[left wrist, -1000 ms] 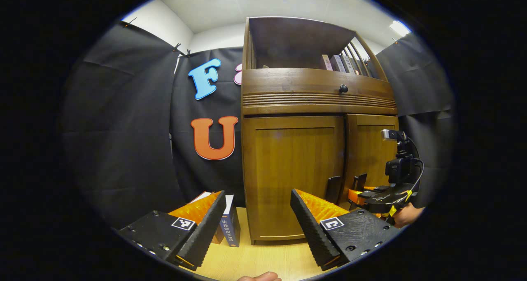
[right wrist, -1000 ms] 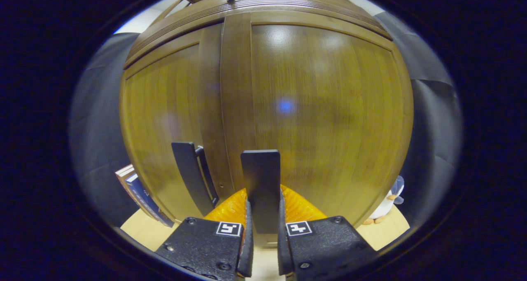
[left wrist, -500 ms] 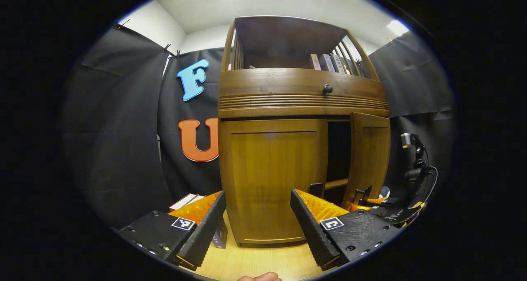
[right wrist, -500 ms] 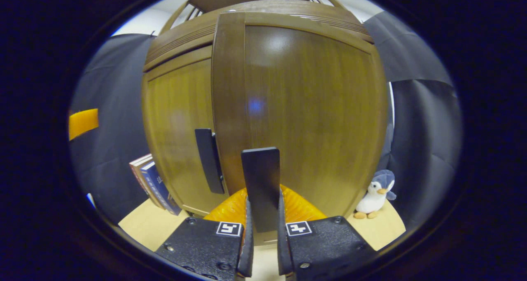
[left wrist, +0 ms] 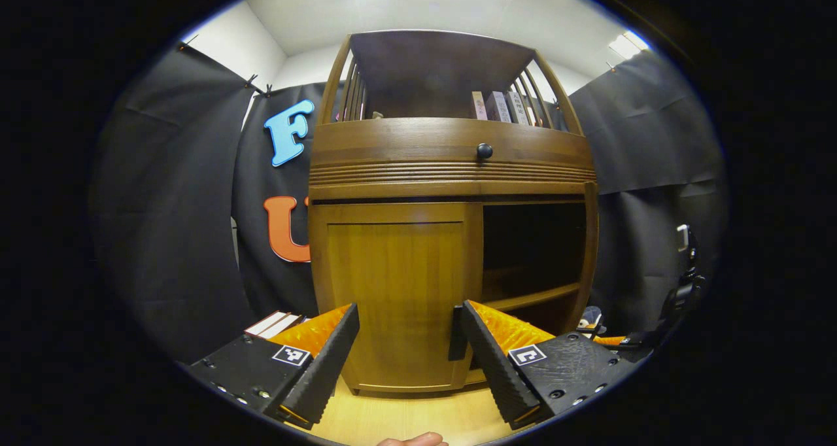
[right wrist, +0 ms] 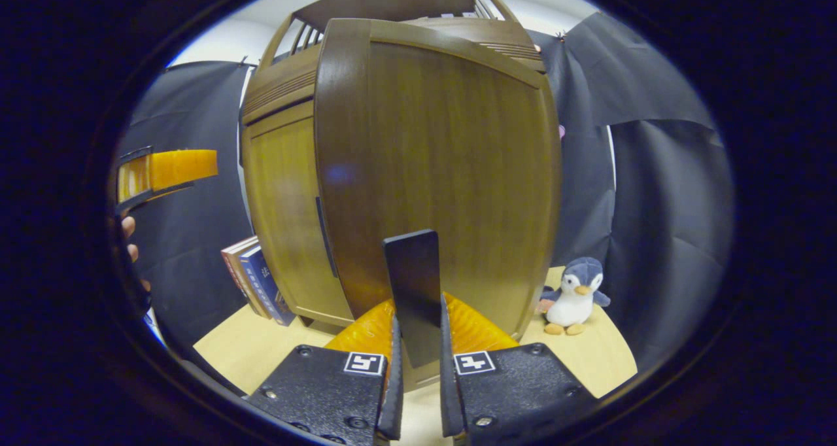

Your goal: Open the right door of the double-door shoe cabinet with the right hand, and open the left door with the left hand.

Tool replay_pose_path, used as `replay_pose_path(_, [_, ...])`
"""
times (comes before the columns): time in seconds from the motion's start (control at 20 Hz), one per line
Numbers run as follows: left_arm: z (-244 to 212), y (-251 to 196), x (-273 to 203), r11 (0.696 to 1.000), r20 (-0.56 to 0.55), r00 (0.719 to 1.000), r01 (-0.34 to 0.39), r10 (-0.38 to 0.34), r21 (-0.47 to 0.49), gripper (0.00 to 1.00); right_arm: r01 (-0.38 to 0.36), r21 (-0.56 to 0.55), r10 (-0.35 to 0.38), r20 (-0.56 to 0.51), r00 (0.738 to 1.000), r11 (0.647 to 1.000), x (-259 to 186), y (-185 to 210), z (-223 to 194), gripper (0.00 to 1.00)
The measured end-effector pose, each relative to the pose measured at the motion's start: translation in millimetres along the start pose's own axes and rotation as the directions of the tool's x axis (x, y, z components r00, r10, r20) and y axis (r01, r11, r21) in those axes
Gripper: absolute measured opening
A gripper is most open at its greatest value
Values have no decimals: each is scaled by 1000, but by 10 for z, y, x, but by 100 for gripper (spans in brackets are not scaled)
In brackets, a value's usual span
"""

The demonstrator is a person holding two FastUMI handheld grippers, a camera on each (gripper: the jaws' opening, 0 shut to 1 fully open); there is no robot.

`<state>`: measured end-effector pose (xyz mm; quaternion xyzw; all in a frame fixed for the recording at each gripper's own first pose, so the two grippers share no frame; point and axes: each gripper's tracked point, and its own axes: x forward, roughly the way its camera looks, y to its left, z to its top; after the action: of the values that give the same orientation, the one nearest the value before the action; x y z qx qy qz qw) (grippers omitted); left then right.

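The wooden shoe cabinet (left wrist: 451,165) stands straight ahead in the left gripper view. Its left door (left wrist: 392,295) is closed, with a dark handle (left wrist: 456,331) just beside my left gripper's right finger. My left gripper (left wrist: 409,308) is open and holds nothing. The right compartment (left wrist: 533,250) is exposed, dark, with a shelf inside. In the right gripper view the right door (right wrist: 451,158) is swung wide open, and my right gripper (right wrist: 418,328) is shut on its dark handle (right wrist: 412,269). The closed left door (right wrist: 284,217) lies behind it to the left.
Books (right wrist: 255,286) lean against the cabinet's left side on the light wooden floor (right wrist: 248,351). A toy penguin (right wrist: 575,295) sits to the right of the open door. The left gripper (right wrist: 163,171) and a hand show at the far left of the right gripper view.
The right door has swung from closed to wide open, pulled by my right gripper on its handle. My left gripper has shifted right, so the left door now faces it.
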<state>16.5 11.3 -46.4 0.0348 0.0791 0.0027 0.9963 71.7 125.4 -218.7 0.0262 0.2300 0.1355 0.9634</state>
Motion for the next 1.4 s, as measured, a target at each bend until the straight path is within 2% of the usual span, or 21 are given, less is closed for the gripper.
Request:
replay_pose_path(0.15, [-13, -157, 27, 1000, -9, 1000, 11, -11, -13, 94, 6, 2, -6, 3, 1000, 1000, -168, -146, -33, 26])
replay_pose_path(0.2, [-4, -211, 41, 1000, -8, 1000, 15, -15, -17, 84, 9, 4, -9, 3, 1000, 1000, -231, -220, -46, 26])
replay_pose_path(0.25, [0, -260, 46, 1000, -6, 1000, 18, -18, -19, 94, 13, 9, -13, 4, 1000, 1000, -289, -288, -52, 26])
replay_pose_path(0.65, [60, -573, 90, 999, -14, 1000, 27, -28, -40, 95, 85, -4, -85, 21, 996, 996, -662, -865, -102, 20])
replay_pose_path(0.9, [27, -739, 99, 999, -20, 999, 33, -34, -34, 94, 162, 12, -163, 38, 986, 987, -806, -1240, -99, 13])
replay_pose_path(1.0, [24, -784, 100, 999, -22, 999, 34, -35, -30, 84, 182, 31, -183, 42, 982, 983, -867, -1365, -95, 10])
replay_pose_path(1.05, [23, -809, 105, 999, -21, 999, 35, -36, -27, 95, 190, 43, -191, 43, 981, 981, -888, -1429, -84, 10])
replay_pose_path(1.2, [10, -877, 97, 999, -18, 999, 40, -41, -15, 95, 233, 78, -236, 27, 971, 969, -946, -1650, -99, 8])
replay_pose_path(1.25, [-5, -890, 96, 999, -18, 999, 41, -42, -14, 95, 236, 91, -239, 22, 971, 968, -963, -1702, -101, 5])
replay_pose_path(1.4, [-36, -935, 91, 999, -22, 999, 46, -47, -12, 95, 224, 110, -227, 16, 974, 968, -992, -1737, -118, 5])
